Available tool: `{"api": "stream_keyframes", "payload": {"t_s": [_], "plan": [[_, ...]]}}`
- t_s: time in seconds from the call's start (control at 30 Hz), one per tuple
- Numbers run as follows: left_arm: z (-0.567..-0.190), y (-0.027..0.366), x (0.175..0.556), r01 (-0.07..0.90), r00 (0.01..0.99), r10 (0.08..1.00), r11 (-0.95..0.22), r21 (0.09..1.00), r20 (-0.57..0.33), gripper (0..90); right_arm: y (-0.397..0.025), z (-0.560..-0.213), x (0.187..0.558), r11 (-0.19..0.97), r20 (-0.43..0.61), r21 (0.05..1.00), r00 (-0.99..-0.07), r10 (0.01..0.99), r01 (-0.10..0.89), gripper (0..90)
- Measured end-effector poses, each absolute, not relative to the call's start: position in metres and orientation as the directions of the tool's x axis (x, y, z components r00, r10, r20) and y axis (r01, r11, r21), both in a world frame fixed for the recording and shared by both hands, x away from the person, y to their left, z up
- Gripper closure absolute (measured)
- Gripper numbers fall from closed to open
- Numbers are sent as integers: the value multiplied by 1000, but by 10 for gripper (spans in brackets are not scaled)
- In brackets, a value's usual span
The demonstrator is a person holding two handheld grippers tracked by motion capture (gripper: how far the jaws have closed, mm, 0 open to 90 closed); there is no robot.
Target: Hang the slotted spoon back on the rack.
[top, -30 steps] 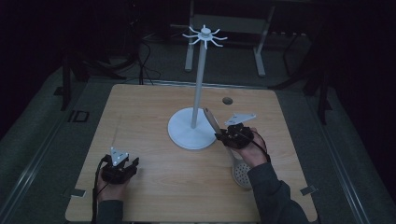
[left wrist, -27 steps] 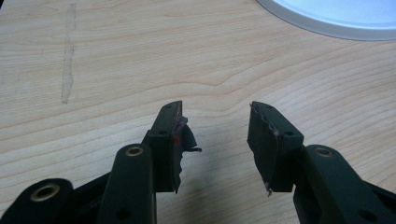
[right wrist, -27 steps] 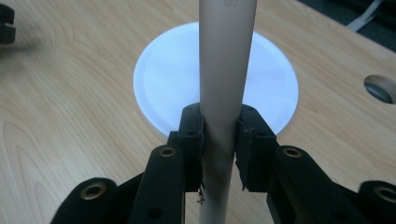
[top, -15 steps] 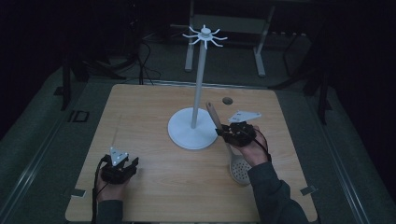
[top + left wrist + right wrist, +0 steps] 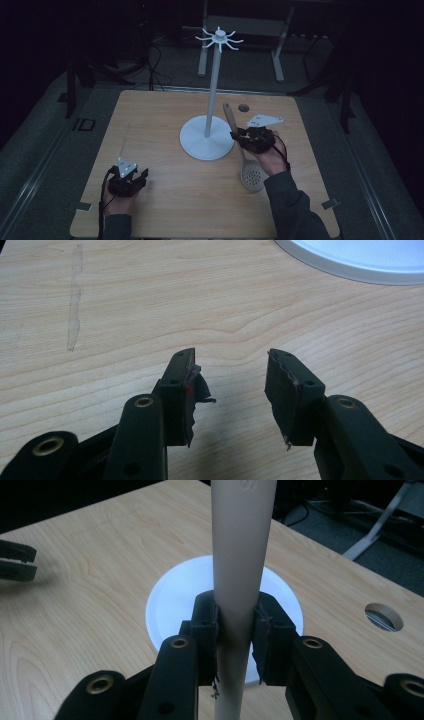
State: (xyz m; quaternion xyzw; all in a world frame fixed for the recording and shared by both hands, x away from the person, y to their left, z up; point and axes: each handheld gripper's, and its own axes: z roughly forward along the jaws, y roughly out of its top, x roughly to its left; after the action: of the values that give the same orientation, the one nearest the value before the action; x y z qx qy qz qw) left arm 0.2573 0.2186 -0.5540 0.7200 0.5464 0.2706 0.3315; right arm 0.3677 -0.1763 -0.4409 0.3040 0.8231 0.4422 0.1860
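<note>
A dim, underexposed high view leaves the room near black; both gripper views show the worktop (image 5: pixel 165 130) brighter, softly shadowed, slightly blurred.

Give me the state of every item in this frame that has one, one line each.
Slotted spoon: gripped by its handle, lifted off the table.
Right gripper: shut on the spoon handle.
Left gripper: open, empty, low over the table.
Hook stand: upright, hooks bare.

Count on the bench (image 5: pixel 165 205)

One white stand (image 5: pixel 206 144), one slotted spoon (image 5: pixel 243 155), two grippers: left (image 5: pixel 128 181) and right (image 5: pixel 252 139), one round hole (image 5: pixel 243 107).
</note>
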Motion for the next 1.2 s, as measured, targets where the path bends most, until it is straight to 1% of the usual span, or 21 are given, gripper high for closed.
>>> {"api": "stream_keyframes", "payload": {"t_s": [0.43, 0.8, 1.2], "plan": [[-554, 219, 257, 606, 256, 966, -182, 775, 27, 559, -176, -431, 368, 395, -36, 862, -740, 672, 318, 737], [-554, 218, 257, 608, 255, 967, -181, 773, 26, 559, -177, -423, 365, 363, -65, 895, -729, 682, 260, 738], [-554, 219, 258, 607, 255, 967, -180, 774, 25, 559, -174, -414, 366, 339, -64, 910, -725, 686, 240, 738]]}}
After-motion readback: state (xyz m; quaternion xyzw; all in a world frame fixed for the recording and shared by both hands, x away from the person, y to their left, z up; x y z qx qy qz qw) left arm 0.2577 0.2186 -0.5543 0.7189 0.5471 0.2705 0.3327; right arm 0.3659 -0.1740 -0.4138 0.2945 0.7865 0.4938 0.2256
